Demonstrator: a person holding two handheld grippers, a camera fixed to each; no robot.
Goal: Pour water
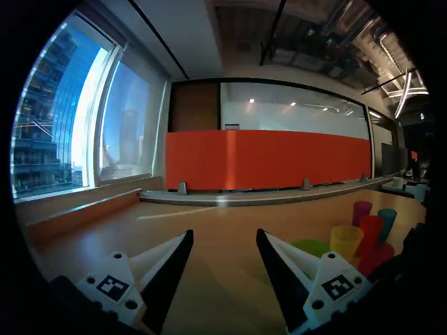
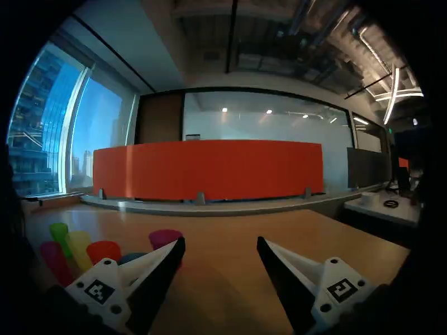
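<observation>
Several coloured plastic cups stand grouped on the wooden table. In the left gripper view they sit at the right: a yellow cup [image 1: 345, 240], a red cup [image 1: 370, 230], a purple cup [image 1: 361, 211], a teal cup [image 1: 386, 220] and a green one [image 1: 310, 247]. My left gripper [image 1: 224, 234] is open and holds nothing, left of the cups. In the right gripper view the cups are at the lower left: green [image 2: 58, 233], yellow [image 2: 79, 247], pink [image 2: 54, 262], orange-red [image 2: 103, 251], purple [image 2: 165, 238]. My right gripper [image 2: 220, 241] is open and holds nothing, with its left finger [image 2: 146, 271] partly hiding the cups.
An orange partition [image 1: 268, 159] runs along the table's far edge, with glass wall behind. Tall windows [image 1: 72, 128] are on the left with a low ledge. A neighbouring desk with monitors and small objects [image 2: 385, 202] lies at the right.
</observation>
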